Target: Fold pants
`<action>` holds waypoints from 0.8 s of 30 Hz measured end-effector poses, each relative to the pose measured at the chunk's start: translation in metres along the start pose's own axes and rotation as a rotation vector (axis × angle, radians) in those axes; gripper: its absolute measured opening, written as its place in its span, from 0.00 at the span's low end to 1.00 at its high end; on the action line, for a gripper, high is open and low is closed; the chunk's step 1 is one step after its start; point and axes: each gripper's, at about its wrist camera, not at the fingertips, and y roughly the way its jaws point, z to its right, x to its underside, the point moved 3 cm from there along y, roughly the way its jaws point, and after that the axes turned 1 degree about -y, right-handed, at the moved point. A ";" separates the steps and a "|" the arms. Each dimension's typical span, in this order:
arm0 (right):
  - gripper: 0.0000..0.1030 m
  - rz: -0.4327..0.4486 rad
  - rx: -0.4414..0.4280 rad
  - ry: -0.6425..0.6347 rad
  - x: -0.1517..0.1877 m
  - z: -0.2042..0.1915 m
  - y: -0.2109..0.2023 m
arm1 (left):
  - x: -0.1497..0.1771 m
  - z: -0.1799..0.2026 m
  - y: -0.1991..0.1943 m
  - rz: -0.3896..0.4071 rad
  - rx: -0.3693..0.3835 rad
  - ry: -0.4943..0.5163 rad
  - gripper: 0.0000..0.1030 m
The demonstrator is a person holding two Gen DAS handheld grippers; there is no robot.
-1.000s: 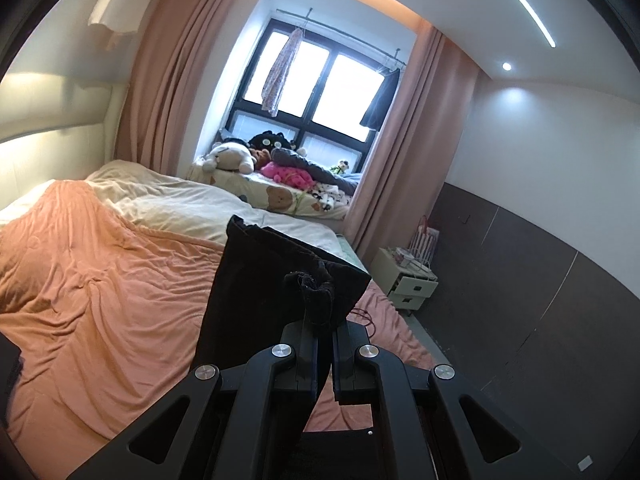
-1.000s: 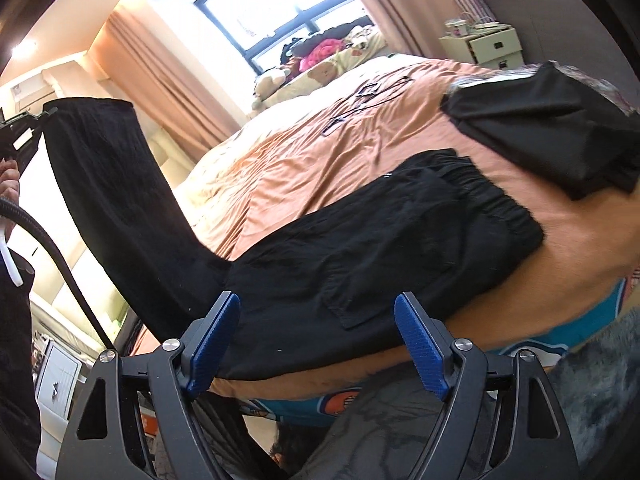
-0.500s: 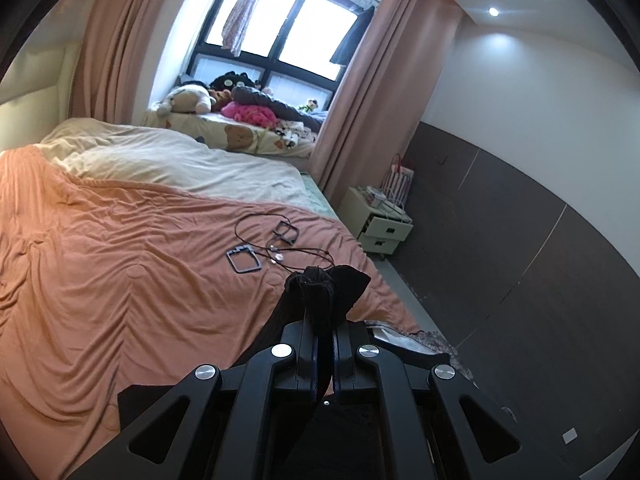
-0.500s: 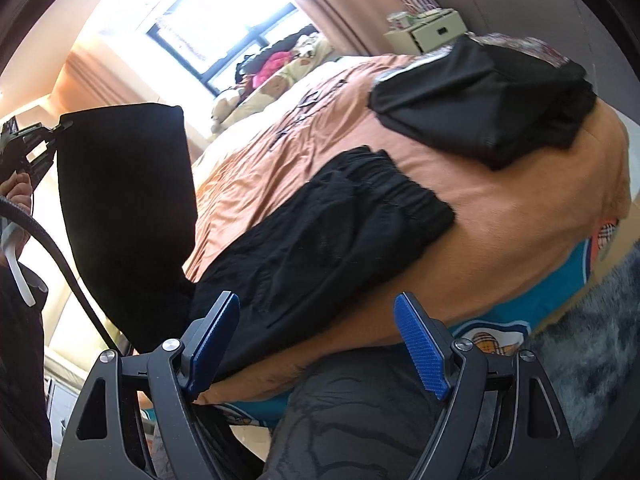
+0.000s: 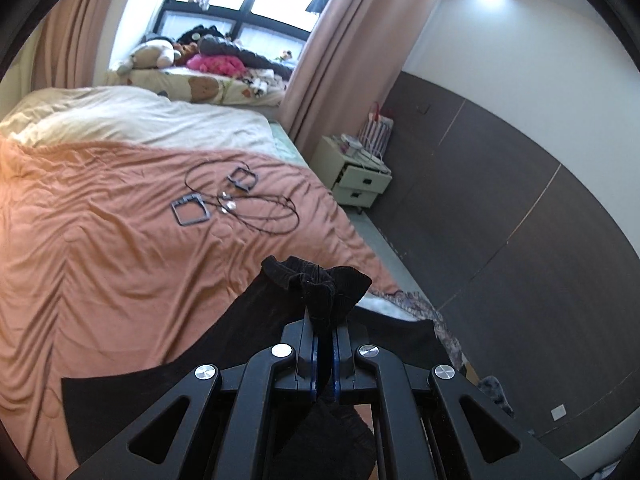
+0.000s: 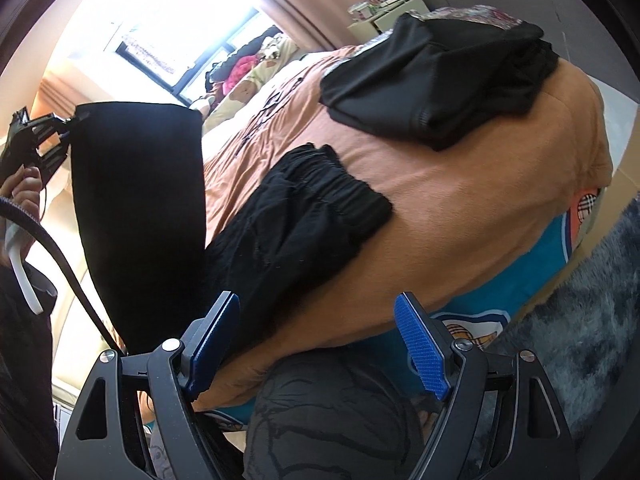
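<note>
Black pants (image 6: pixel 296 216) lie on the orange bedspread (image 6: pixel 460 184), waistband towards the right. My left gripper (image 5: pixel 325 320) is shut on the bunched hem of the pants' leg (image 5: pixel 316 284) and holds it up above the bed. In the right wrist view the left gripper (image 6: pixel 36 140) shows at the far left with the raised leg (image 6: pixel 140 208) hanging from it as a black panel. My right gripper (image 6: pixel 320 344) is open and empty, low at the bed's near edge, its blue pads (image 6: pixel 420 344) apart.
A pile of other black clothes (image 6: pixel 436 76) lies at the bed's corner. Cables and two square frames (image 5: pixel 192 210) lie on the bedspread. A nightstand (image 5: pixel 356 172) stands by the curtain. A dark shaggy rug (image 6: pixel 580 340) covers the floor.
My left gripper has tilted down and moved over the bed with the leg hem, so the bedspread now fills its view. My right gripper has dropped lower and tilted, staying open.
</note>
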 end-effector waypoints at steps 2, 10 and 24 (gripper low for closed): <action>0.77 -0.004 0.003 0.005 -0.001 0.005 0.002 | 0.013 -0.002 0.018 -0.038 0.016 -0.017 0.05; 0.77 -0.019 0.009 0.026 0.001 0.018 0.006 | 0.083 -0.006 0.070 -0.192 0.105 -0.093 0.05; 0.77 -0.030 -0.002 0.021 0.005 0.008 0.007 | 0.177 0.011 0.080 -0.428 0.218 -0.054 0.43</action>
